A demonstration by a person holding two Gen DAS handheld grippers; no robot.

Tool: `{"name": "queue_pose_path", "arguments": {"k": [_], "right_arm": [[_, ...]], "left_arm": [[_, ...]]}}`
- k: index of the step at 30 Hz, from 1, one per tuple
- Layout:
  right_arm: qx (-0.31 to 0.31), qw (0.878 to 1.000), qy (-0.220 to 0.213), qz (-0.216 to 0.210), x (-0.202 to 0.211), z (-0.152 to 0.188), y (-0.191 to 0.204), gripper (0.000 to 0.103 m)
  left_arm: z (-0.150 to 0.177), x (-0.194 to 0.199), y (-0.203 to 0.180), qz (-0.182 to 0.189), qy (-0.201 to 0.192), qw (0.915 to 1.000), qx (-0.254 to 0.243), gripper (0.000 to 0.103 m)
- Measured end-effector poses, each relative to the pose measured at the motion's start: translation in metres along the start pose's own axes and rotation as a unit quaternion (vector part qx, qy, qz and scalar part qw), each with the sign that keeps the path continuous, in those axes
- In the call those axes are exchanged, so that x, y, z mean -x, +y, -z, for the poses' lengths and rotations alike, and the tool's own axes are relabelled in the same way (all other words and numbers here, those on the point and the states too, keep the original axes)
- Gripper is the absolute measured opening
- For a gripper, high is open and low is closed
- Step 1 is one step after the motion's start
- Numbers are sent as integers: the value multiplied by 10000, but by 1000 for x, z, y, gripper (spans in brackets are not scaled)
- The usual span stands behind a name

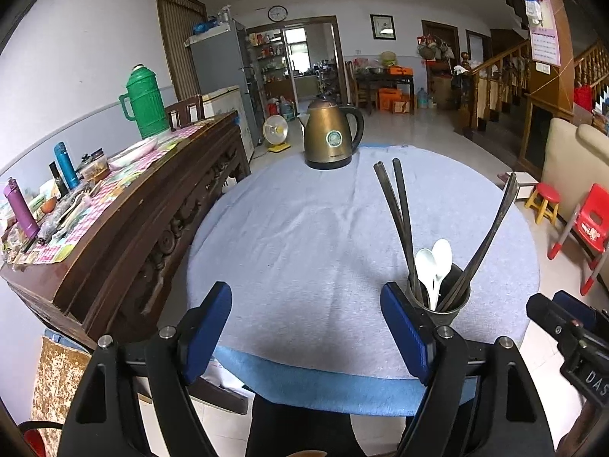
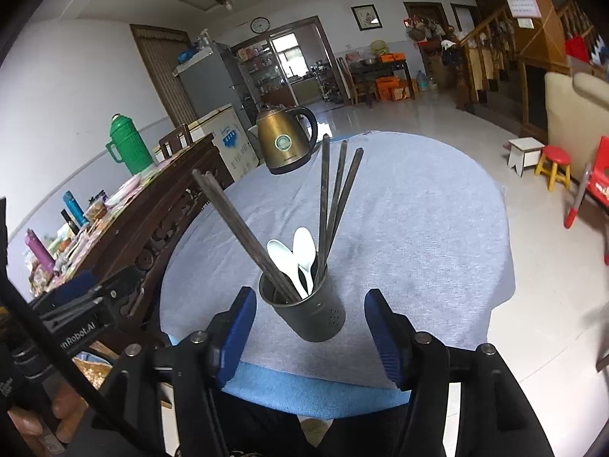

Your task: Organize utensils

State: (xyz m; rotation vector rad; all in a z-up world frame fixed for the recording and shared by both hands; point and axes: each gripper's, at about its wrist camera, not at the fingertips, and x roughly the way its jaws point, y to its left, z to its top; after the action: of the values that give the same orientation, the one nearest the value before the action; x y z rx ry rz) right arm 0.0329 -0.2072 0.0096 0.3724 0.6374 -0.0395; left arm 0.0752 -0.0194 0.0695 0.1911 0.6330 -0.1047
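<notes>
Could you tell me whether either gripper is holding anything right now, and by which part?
Nothing is held: the left gripper and right gripper are both open and empty.

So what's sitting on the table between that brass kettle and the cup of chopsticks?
Nothing: only bare grey cloth lies between the kettle and the cup. The right wrist view shows it best.

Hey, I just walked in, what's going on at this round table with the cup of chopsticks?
A person holds a claw in each hand over the cloth-covered table. The dark utensil cup stands upright near the front edge, holding chopsticks and two white spoons. Both the left claw and right claw are open and hold nothing. A bronze kettle sits at the far side. No utensils lie loose on the cloth.
</notes>
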Motion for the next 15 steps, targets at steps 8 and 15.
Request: {"name": "queue_pose_path", "arguments": {"k": [8, 15], "right_arm": [[-74, 9999, 39, 55, -5, 3, -1, 66], [-89, 9999, 91, 62, -6, 6, 0, 66]], "left_arm": [[3, -4, 1, 45, -18, 10000, 3, 82], [9, -3, 0, 61, 14, 10000, -30, 82]]}}
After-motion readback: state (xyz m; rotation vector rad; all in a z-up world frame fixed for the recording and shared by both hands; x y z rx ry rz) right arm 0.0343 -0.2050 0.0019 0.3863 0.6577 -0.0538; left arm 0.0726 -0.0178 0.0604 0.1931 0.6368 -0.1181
